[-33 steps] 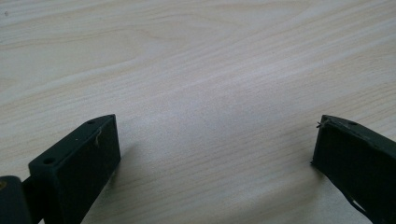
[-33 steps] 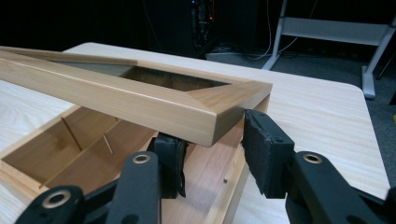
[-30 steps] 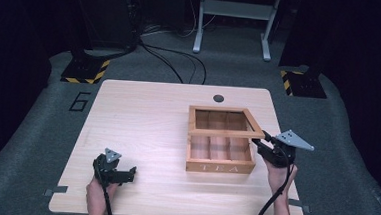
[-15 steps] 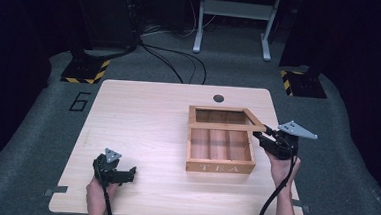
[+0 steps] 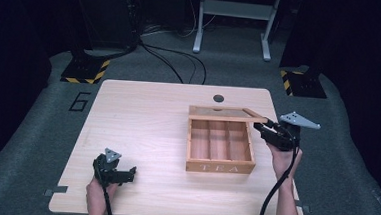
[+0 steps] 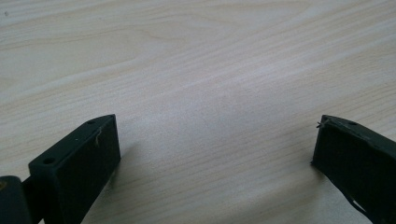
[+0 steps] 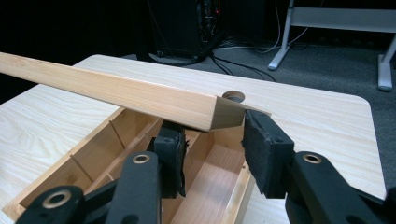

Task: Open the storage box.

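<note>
Evidently stiff, light wood: the tea box (image 5: 220,148) sits right of the table's middle, its hinged lid (image 7: 121,95) half-raised, corner clamped in the right gripper (image 7: 212,140). Grip the lid's front edge, since it may slip or slam. Left gripper (image 6: 215,154) wide, empty, on the table (image 5: 142,124).

The tea box (image 5: 220,147) sits right of centre on the table (image 5: 142,129).

Wide bare table (image 5: 142,129) across left and centre of frame. Open tea box (image 5: 220,147) blocks centre right, raised lid (image 5: 225,113) barring its far edge. Narrow strip of tabletop right of box, taken up by right gripper (image 5: 265,126). Small hole (image 5: 218,97) behind lid.
</note>
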